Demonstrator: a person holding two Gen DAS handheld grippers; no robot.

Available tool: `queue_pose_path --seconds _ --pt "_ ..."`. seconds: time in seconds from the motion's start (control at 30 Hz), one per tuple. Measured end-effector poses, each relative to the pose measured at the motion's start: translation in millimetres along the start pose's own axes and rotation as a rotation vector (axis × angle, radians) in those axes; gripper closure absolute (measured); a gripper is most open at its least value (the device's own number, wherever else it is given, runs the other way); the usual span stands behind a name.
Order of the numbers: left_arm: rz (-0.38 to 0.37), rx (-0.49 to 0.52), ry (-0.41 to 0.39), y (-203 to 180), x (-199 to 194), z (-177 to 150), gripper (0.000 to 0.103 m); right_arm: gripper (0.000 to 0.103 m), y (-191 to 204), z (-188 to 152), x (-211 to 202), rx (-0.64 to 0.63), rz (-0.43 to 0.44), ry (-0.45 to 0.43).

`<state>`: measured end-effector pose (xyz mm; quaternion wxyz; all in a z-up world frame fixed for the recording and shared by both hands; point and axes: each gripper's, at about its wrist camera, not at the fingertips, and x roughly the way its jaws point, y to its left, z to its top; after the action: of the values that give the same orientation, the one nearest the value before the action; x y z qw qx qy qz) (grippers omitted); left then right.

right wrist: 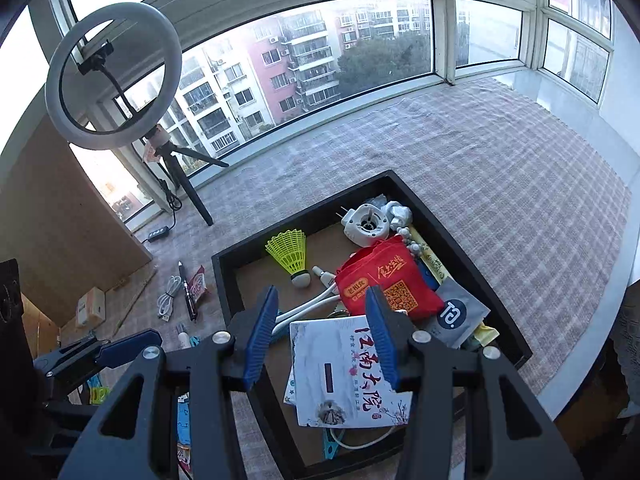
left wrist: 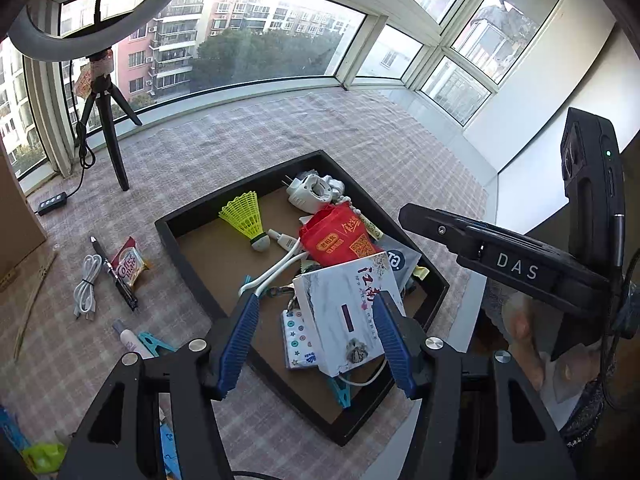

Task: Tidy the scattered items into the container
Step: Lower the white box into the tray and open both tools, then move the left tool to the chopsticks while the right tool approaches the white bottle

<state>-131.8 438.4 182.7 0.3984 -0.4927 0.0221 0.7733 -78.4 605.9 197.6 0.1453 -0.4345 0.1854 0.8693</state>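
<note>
both the left gripper (left wrist: 316, 340) and right gripper (right wrist: 322, 336) hang over the black tray (left wrist: 180, 216) with jaws apart and empty, while left of it the light, limp white cable (left wrist: 86, 284) wants pinching at its bundled middle.

"DAS" stands in white on the right tongs' black body (left wrist: 518, 266). "Coffee" is legible on the snack packet (left wrist: 129, 268), left of the left tongs. The grey pouch (right wrist: 458, 316), beyond the right tongs, bears a "G" logo.
</note>
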Motion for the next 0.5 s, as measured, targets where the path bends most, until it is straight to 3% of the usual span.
queue_pose_path --seconds 0.23,0.5 --pt "0.11 -0.06 -0.002 65 -28 -35 0.046 0.058 51 -15 19 -0.099 0.068 0.048" --pt "0.269 -0.197 0.01 175 -76 -95 0.046 0.058 111 -47 43 -0.263 0.138 0.129"
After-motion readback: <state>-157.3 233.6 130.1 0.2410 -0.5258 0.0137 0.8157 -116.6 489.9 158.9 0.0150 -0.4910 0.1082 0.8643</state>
